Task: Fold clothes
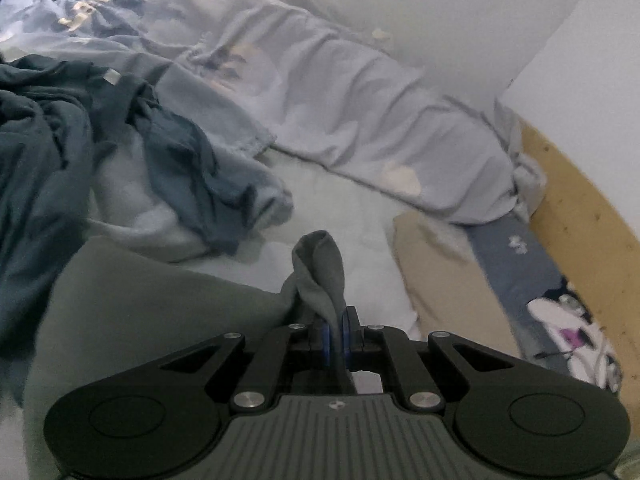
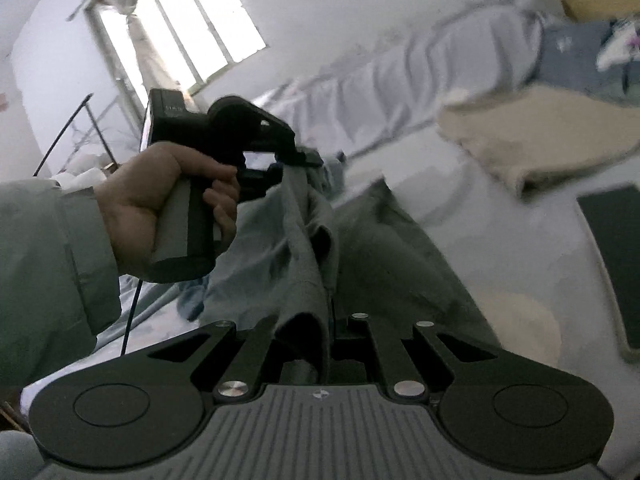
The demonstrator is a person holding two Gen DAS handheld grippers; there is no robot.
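A grey-green garment [image 1: 120, 300] hangs between both grippers above the white bed. In the left wrist view my left gripper [image 1: 336, 332] is shut on a bunched corner of it that pokes up past the blue pads. The right wrist view shows my right gripper [image 2: 326, 332] shut on another edge of the same grey-green garment [image 2: 384, 256], the cloth draped over its fingers. The left gripper [image 2: 310, 158], held by a hand [image 2: 160, 200] in a pale green sleeve, pinches the cloth further off.
A dark teal garment [image 1: 72, 128] lies crumpled at left on the bed. A folded beige garment [image 1: 452, 276] rests at right, near a patterned pillow [image 1: 568, 328] and wooden headboard [image 1: 580, 208]. A rumpled blue-grey duvet [image 1: 340, 92] runs along the wall. A dark flat device [image 2: 616, 260] lies on the sheet.
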